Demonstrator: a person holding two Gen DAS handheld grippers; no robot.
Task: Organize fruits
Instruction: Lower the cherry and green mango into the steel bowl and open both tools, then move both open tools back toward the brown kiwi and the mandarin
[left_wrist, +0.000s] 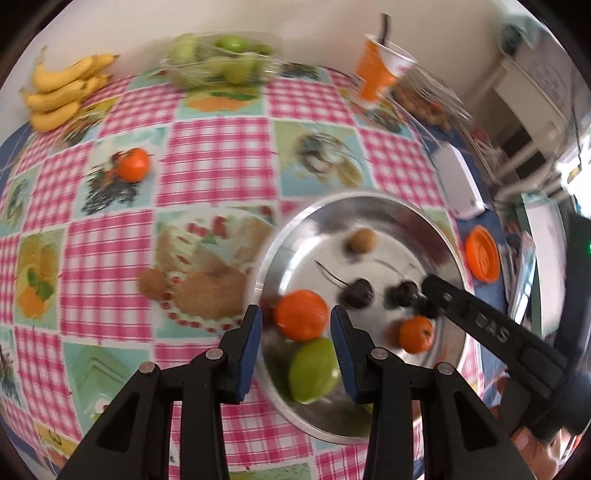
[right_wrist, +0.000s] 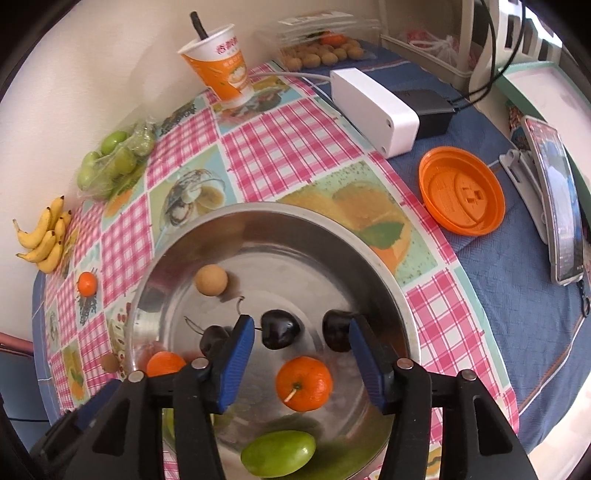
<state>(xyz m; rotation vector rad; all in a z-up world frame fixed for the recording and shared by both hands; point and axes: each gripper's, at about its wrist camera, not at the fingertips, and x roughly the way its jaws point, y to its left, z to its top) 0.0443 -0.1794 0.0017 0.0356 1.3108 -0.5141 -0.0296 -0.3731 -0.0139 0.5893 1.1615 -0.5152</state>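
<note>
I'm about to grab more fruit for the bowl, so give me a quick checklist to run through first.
1. Left tongs open: ok.
2. Right tongs open and holding nothing: ok.
3. Room left in the steel bowl: ok.
4. Loose tangerine on the tablecloth unobstructed: ok.
5. Small brown fruit beside the bowl unobstructed: ok.
6. Paper cup standing away from the loose fruit: ok.

Orange paper cup (right_wrist: 221, 68) on the checkered tablecloth (right_wrist: 258, 147) — white box (right_wrist: 373, 107), orange lid (right_wrist: 461, 195) nearby.
</note>
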